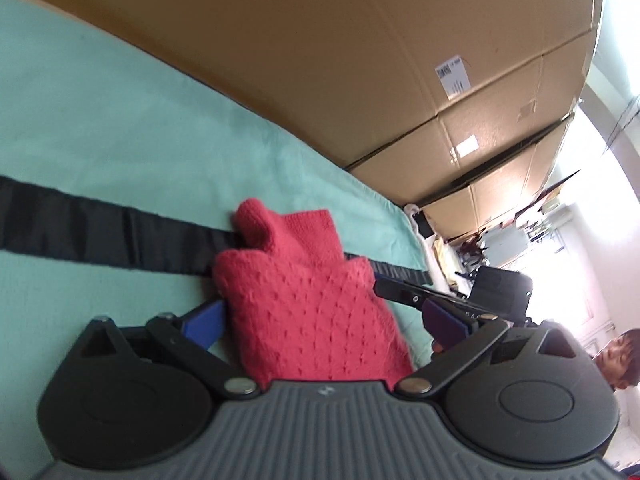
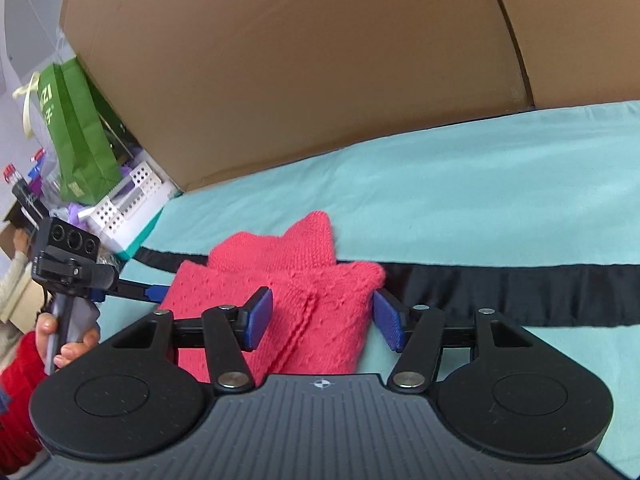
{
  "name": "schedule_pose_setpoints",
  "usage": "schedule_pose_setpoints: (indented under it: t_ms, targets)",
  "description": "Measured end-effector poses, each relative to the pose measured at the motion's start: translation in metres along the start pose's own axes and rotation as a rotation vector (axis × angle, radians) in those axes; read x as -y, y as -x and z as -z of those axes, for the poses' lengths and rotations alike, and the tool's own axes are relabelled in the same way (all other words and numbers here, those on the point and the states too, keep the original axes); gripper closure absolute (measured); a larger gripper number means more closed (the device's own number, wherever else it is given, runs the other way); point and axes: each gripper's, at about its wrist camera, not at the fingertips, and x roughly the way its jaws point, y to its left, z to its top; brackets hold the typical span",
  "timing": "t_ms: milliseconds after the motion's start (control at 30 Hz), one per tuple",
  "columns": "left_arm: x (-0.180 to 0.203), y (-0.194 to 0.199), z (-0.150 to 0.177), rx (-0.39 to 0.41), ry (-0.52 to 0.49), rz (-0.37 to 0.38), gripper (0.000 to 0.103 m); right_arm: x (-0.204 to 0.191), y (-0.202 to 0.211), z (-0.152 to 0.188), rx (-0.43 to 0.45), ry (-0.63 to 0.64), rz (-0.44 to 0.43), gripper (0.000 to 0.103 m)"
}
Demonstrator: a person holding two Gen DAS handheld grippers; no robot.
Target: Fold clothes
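The red sweater [image 2: 280, 300] lay folded on the teal blanket [image 2: 480, 184], across its black stripe [image 2: 520, 292]. The left gripper [image 1: 324, 320] stood wide and the right gripper [image 2: 320, 316] half open, both gripping nothing; the fold looked finished, so backing off seemed next. The sweater's near edge was hidden

Daylight floods in from a window [image 1: 592, 240] at the right of the left wrist view, blown out to white glare. Fisheye curvature bends the cardboard boxes [image 2: 280, 72]; dark vignetting marks the corners. The red knit [image 1: 304, 312] is slightly soft with blur.
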Motion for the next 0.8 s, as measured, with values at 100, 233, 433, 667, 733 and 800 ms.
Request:
schedule_pose_setpoints:
  t_ms: [100, 233, 433, 667, 733, 800]
  targets:
    - [0.0, -0.006, -0.004, -0.013, -0.013, 0.022, 0.001, 0.007, -0.004, -0.003, 0.005, -0.024, -0.026, 0.043]
    - [0.006, -0.02, -0.004, -0.037, -0.047, 0.038, 0.001, 0.006, -0.015, -0.009, -0.007, -0.018, -0.057, 0.044]
    - [0.011, -0.025, -0.001, -0.041, -0.107, 0.018, 0.004, 0.012, -0.022, -0.016, -0.043, -0.021, -0.043, 0.087]
    - [0.002, -0.027, 0.005, -0.027, -0.103, -0.052, 0.07, 0.011, -0.022, -0.021, -0.079, 0.015, -0.056, 0.089]
    - [-0.005, -0.027, 0.005, -0.019, -0.087, -0.051, 0.077, 0.004, -0.022, -0.022, -0.083, 0.042, -0.042, 0.089]
    - [-0.003, -0.027, 0.004, -0.024, -0.101, -0.055, 0.08, -0.004, -0.021, -0.023, -0.089, 0.072, -0.032, 0.09]
